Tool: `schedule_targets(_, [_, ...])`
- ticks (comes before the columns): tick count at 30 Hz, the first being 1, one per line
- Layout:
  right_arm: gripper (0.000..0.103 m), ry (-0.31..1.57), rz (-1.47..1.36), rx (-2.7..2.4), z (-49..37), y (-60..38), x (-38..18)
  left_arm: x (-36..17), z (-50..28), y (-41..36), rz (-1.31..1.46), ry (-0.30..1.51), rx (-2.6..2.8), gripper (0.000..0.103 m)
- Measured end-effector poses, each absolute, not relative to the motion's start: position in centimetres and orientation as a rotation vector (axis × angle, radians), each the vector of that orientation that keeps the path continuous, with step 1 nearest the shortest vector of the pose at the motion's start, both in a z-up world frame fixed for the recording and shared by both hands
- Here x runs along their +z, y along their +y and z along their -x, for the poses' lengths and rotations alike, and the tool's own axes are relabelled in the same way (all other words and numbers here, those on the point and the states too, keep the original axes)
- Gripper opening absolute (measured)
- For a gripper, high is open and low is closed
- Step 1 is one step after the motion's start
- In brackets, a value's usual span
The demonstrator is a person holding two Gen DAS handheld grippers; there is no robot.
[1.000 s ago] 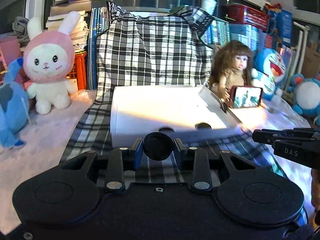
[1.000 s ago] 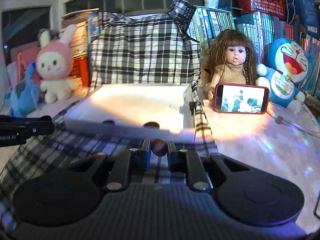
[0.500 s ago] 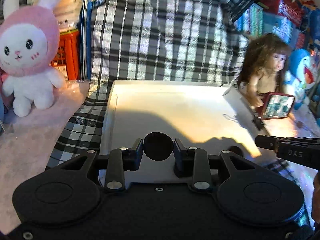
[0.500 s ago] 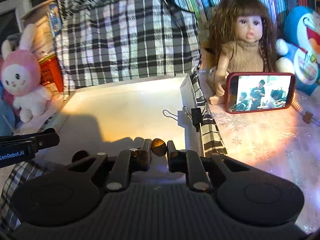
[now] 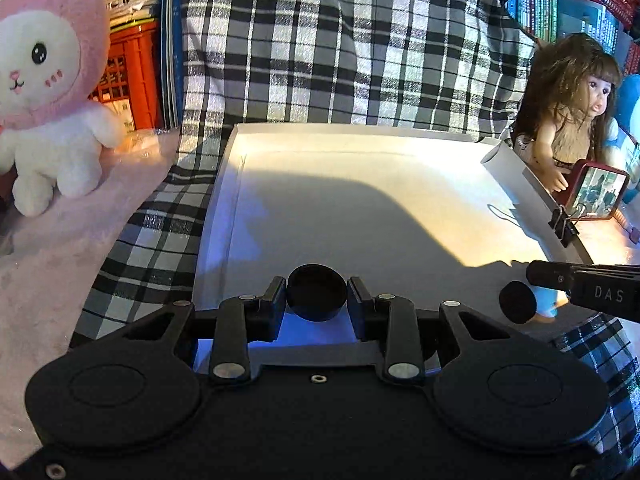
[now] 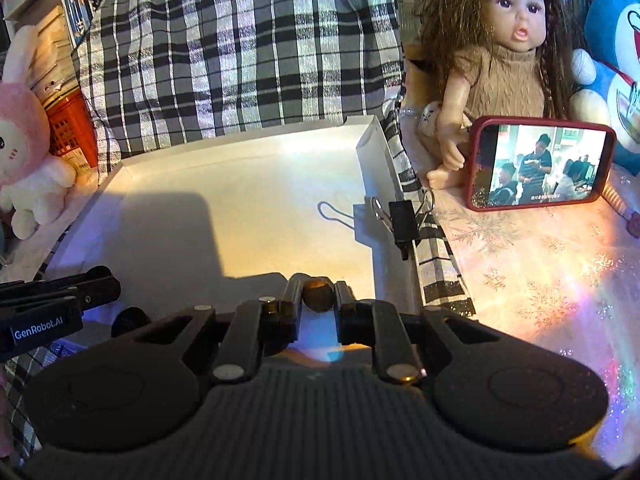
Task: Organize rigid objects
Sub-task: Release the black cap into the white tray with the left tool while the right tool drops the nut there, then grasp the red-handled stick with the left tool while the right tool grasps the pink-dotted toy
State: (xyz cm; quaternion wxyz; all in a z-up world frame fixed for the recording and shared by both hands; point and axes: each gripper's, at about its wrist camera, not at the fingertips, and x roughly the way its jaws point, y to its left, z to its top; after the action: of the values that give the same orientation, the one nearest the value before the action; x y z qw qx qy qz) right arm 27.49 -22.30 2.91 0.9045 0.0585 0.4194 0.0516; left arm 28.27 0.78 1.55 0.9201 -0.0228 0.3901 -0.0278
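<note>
My left gripper [image 5: 317, 298] is shut on a black round cap [image 5: 316, 295] and holds it over the near edge of the white shallow box [image 5: 224, 184]. My right gripper [image 6: 317, 300] is shut on a small brown nut-like ball [image 6: 317, 299], over the near right part of the same box [image 6: 372, 160]. The right gripper's side also shows in the left wrist view [image 5: 584, 288]. The left gripper's side shows in the right wrist view [image 6: 56, 296].
The box lies on a black-and-white plaid cloth [image 5: 340, 48]. A binder clip [image 6: 404, 222] grips its right wall. A doll [image 6: 504, 52] and a red-cased phone [image 6: 540, 168] stand to the right, a pink bunny plush [image 5: 48, 80] to the left.
Both grippers have moved forward and up over the box, each still holding its object. The box interior now fills more of both views.
</note>
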Motion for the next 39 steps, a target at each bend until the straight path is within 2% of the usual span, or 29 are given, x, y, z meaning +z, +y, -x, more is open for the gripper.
schedule_targets(7, [0.023,0.867,-0.114,0.103,-27.5,-22.1,2.7,1.2,-28.3,0.2,-0.001,0.789,-0.064,0.031])
schedule_targets(9, [0.035,0.862,-0.12,0.105,-27.4,-22.2,2.9,1.4,-28.1,0.2,0.007,0.792,-0.078,0.032])
schedule_targets(10, [0.044,0.857,-0.127,0.107,-27.3,-22.2,3.0,1.7,-28.0,0.2,0.01,0.787,-0.083,0.032])
schedule_targets(11, [0.048,0.849,-0.132,0.109,-27.1,-22.3,3.2,2.0,-27.7,0.2,0.007,0.775,-0.085,0.036])
schedule_targets(12, [0.05,0.84,-0.136,0.114,-26.9,-22.4,3.5,2.3,-27.5,0.2,0.0,0.762,-0.083,0.045])
schedule_targets(16, [0.056,0.802,-0.137,0.126,-25.9,-22.4,4.8,3.9,-26.0,0.4,-0.008,0.713,-0.083,0.061])
schedule_targets(18, [0.06,0.778,-0.129,0.136,-25.0,-22.3,5.4,4.8,-25.0,0.5,-0.005,0.693,-0.096,0.072])
schedule_targets(20, [0.063,0.751,-0.117,0.149,-23.9,-22.1,6.1,5.5,-23.7,0.5,-0.008,0.669,-0.108,0.076])
schedule_targets(30, [0.082,0.627,-0.094,0.242,-16.6,-21.9,8.2,7.4,-15.6,0.0,-0.007,0.567,-0.184,0.084])
schedule_targets(39, [0.085,0.568,-0.055,0.28,-9.5,-22.0,7.5,6.0,-7.4,0.4,-0.012,0.501,-0.187,0.085])
